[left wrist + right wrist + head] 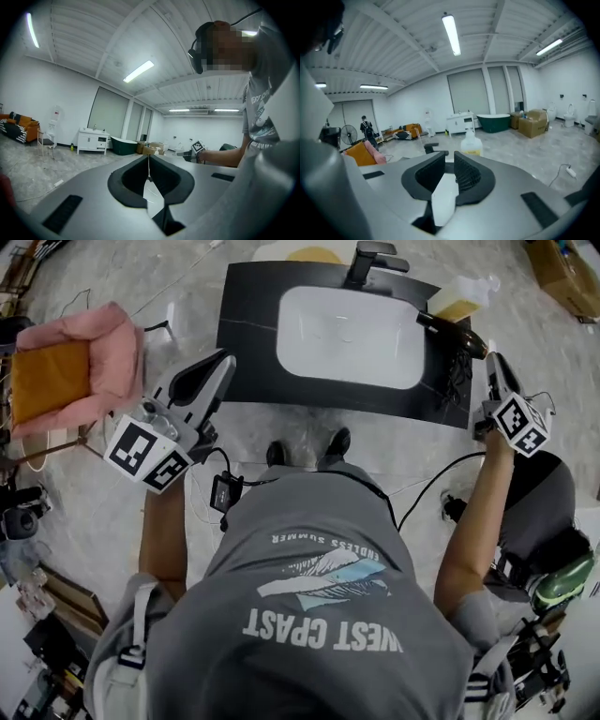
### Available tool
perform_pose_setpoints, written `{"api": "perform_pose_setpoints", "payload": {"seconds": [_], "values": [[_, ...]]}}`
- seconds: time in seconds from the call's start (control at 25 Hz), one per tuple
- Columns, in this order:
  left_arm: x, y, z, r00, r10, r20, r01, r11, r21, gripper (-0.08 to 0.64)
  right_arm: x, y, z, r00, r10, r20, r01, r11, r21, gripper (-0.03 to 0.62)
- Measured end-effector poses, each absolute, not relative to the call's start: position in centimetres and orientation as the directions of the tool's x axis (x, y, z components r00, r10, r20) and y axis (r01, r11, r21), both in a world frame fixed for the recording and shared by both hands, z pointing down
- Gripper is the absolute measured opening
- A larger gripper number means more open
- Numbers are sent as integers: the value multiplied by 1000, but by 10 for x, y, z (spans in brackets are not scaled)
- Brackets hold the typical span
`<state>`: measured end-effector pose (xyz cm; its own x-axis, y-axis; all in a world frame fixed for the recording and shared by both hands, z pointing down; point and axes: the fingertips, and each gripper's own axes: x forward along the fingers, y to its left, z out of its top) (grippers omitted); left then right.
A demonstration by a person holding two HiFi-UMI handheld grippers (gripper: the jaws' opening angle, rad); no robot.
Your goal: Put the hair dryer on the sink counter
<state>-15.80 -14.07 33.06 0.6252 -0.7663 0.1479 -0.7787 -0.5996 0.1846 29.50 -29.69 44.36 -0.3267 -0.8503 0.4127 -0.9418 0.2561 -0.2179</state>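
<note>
The hair dryer [452,335] lies on the right end of the dark sink counter [251,334], between the white basin [352,334] and the counter's right edge, just in front of a pale bottle [462,298]. Its black cord [459,376] trails down over the front edge. The body looks to rest on the counter top, though from above I cannot be sure how much of it hangs past the edge.

Its long axis runs slantwise, from beside the basin's far right corner out and forward toward the person's right side, so the nearer end points almost straight at the right gripper [494,367]. That gripper hangs just beside this end, tips toward it. I cannot tell from above whether they touch. Its own view shows the jaws parted with only pale light in the gap and nothing held. The faucet [436,149] and the bottle stand beyond them, and the dryer does not show there at all.

The left gripper [217,367] is well apart, out past the counter's left front corner, and its jaws are pressed together on nothing.

By my reckoning the placing is as good as done. What is left falls to the right hand, the nearer one, which should back off along the line of the dryer without nudging it toward the edge or catching the cord.
</note>
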Motion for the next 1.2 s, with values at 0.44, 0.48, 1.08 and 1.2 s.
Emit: {"api": "perform_pose_setpoints", "payload": {"seconds": [0.44,0.48,1.08,1.2], "values": [[-228,-116,311,589,-805,71,-806,-578,130,20,139,-175,219,-547,-834,74,-834,550,35,29],[-236,-114,310,583,-810,63,-809,-573,129,20,128,-164,209,-550,-832,70,-830,554,70,29],[-283,-85,303,623,-782,3,-776,-618,128,20,77,-65,168,-508,-862,3,-854,504,127,28],[-284,-80,296,643,-766,-2,-759,-638,127,20,78,-51,164,-483,-875,-2,-870,480,114,28]]}}
